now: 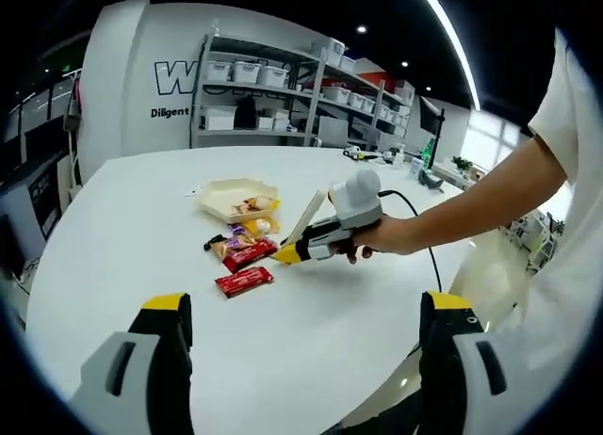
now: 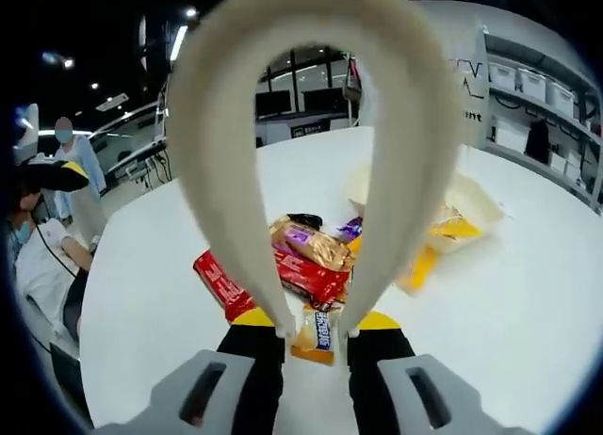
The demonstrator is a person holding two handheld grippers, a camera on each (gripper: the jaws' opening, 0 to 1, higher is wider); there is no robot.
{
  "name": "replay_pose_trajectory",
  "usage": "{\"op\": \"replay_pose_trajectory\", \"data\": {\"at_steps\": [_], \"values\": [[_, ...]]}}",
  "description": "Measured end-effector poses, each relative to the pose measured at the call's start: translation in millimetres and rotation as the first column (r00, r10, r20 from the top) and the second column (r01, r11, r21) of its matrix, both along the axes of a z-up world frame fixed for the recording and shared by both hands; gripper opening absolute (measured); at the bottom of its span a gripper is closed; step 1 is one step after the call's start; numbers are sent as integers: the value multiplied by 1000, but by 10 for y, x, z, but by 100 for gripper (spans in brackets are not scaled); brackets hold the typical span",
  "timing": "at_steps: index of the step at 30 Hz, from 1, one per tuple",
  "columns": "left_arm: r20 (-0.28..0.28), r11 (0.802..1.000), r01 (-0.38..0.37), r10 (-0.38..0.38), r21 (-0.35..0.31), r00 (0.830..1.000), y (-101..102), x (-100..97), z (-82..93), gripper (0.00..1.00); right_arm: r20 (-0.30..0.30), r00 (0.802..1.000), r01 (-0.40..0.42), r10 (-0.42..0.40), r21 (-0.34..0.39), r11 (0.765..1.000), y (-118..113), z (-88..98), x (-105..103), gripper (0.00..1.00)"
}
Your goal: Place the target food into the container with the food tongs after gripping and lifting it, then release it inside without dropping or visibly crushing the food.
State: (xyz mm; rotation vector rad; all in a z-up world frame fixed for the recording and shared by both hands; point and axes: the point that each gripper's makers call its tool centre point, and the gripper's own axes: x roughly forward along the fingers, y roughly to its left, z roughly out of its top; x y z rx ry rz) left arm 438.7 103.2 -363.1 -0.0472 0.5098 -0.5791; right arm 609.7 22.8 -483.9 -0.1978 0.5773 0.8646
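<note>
- Nearest the lens in the right gripper view, a small orange-and-blue snack bar (image 2: 316,333) sat pinched between the two tips of the cream food tongs (image 2: 311,124), low over the white tabletop (image 2: 509,303).
- Those tongs rose in a tall loop from the right tool (image 2: 314,333), whose yellow-tipped black jaws stood narrow, pressing the tong arms together from outside.
- Just behind the gripped bar lay a heap of wrapped snacks: a red packet (image 2: 222,286) to the left, a second red packet (image 2: 309,275) in the middle, and a tan-and-purple packet (image 2: 311,245) resting on top.
- Beyond the heap stood the pale container (image 2: 476,204), open, with yellow and orange food (image 2: 450,230) inside it.
- From the left gripper view, the same container (image 1: 237,198) sat on the tabletop (image 1: 141,228), with the snack pile (image 1: 240,251) just in front of it and one red packet (image 1: 244,281) lying a little apart, nearer the camera.
- A hand (image 1: 386,235) held the right tool (image 1: 287,254) at the edge of that pile, the tongs (image 1: 306,217) slanting up from its tip.
- Closer in, the left tool (image 1: 306,313) had its jaws spread wide over bare tabletop, holding nothing.
- Shelving with storage bins (image 1: 254,72) stood against the far wall.
</note>
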Motion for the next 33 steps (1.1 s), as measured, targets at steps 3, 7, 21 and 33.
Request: {"op": "replay_pose_trajectory", "data": {"at_steps": [3, 7, 21, 33], "values": [[-2, 1000, 1, -1, 7, 1000, 9, -2, -7, 99, 8, 1000, -7, 7, -11, 1000, -15, 0, 9, 13], [-18, 1000, 2, -2, 18, 1000, 20, -19, -47, 99, 11, 1000, -17, 17, -17, 1000, -8, 17, -23, 12], [-21, 1000, 7, -7, 17, 1000, 20, -23, -63, 99, 20, 999, 33, -35, 65, 997, -268, 373, 76, 13], [-35, 999, 6, -5, 41, 999, 37, -37, -121, 99, 64, 997, 44, -48, 71, 997, -332, 715, 336, 13]]}}
